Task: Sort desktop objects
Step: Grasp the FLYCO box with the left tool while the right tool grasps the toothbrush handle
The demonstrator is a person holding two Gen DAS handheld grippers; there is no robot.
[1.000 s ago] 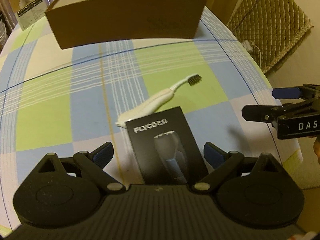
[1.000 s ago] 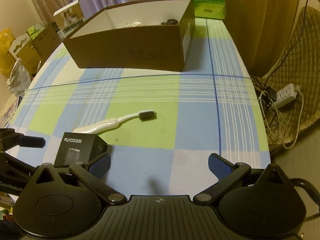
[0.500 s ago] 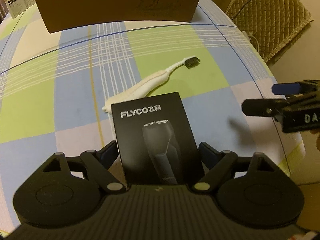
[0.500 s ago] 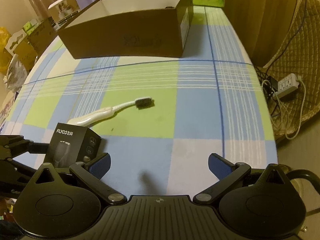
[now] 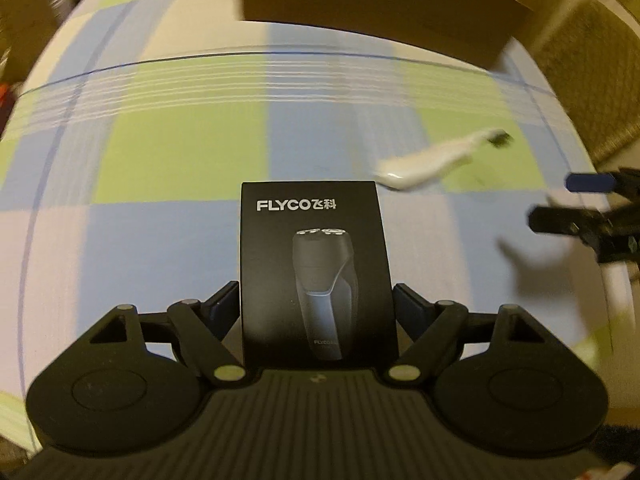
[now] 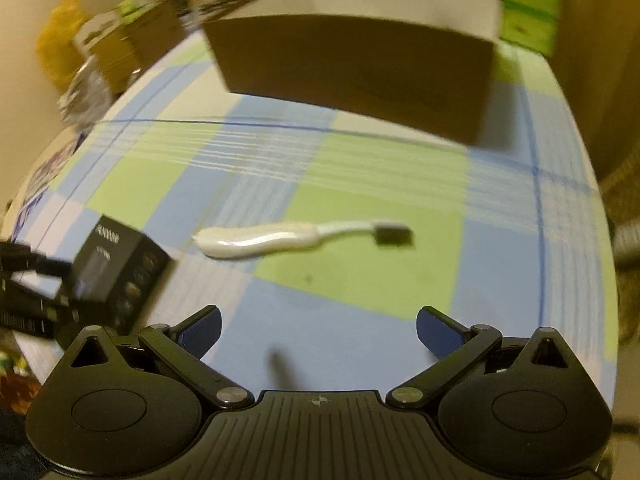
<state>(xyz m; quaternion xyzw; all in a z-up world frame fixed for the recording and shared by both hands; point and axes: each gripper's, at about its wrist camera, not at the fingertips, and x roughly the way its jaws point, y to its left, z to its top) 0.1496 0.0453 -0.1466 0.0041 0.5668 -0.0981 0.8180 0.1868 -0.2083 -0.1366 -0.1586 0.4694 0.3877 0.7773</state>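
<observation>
The cardboard box (image 5: 372, 4) is cut off by the top edge in the left view; the toothbrush (image 6: 280, 240) and the clutter past the table's left edge are blurred.

The black shaver box (image 5: 316, 268) is showing "FLYCO" in white letters, followed by two Chinese characters, across the top of its front face; a smaller "FLYCO" is sitting low on the pictured shaver. In the right wrist view the box's print is blurring beyond reading.
</observation>
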